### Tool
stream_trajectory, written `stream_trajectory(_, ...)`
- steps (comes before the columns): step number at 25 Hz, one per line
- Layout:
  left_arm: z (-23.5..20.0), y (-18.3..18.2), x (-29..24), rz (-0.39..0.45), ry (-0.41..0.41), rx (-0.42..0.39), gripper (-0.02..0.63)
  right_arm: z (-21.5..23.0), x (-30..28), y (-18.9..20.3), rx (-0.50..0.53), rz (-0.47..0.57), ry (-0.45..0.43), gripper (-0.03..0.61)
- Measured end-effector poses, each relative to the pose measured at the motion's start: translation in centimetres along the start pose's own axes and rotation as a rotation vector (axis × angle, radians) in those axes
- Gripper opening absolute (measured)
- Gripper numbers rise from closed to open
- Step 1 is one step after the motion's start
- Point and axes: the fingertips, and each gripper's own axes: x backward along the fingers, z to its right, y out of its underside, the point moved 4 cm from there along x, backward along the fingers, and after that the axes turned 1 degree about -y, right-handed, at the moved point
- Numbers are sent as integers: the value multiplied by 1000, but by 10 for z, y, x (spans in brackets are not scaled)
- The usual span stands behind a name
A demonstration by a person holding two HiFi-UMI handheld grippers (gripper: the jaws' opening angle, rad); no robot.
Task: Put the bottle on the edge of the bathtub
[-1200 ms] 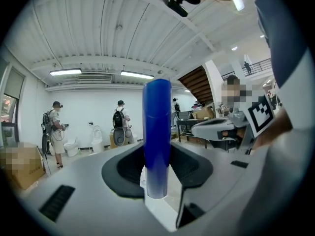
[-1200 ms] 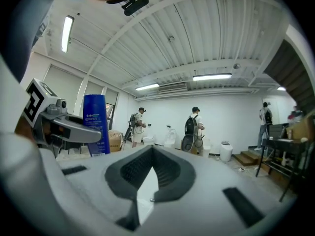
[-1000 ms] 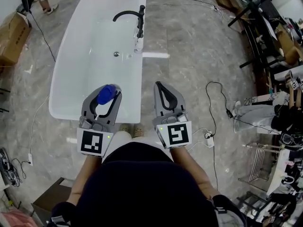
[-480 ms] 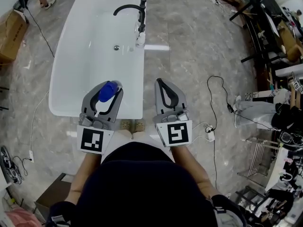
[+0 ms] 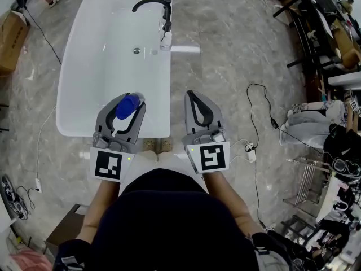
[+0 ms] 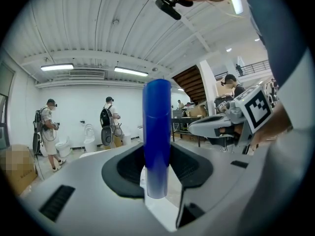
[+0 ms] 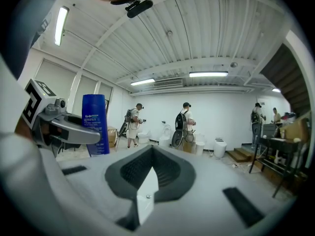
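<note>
A tall blue bottle [image 5: 127, 106] stands upright in my left gripper [image 5: 128, 98], whose jaws are shut on its lower body; it hangs over the near end of the white bathtub [image 5: 163, 89]. In the left gripper view the bottle [image 6: 156, 141] rises between the dark pads of the left gripper [image 6: 156, 173]. My right gripper [image 5: 192, 96] is shut and holds nothing, over the marble floor just right of the tub. From the right gripper view the bottle [image 7: 96, 124] shows to the left, past the closed right gripper [image 7: 150, 176].
A black faucet [image 5: 151, 4] and a white hand shower [image 5: 165, 38] sit on the tub's far right rim. A black cable [image 5: 264, 114] and plug strip lie on the floor to the right. Metal racks line the right side; a cardboard box [image 5: 11, 33] is at left.
The bottle stays gripped in the left gripper. Both grippers and the tub have shifted slightly up in the head view; their relation to each other is nearly unchanged.
</note>
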Motion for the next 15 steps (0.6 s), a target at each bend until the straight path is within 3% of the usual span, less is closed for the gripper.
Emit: stream_trajectory(15,5,29,-39,-30,94,-47,155,17,-13,40,-56,-63,48,2)
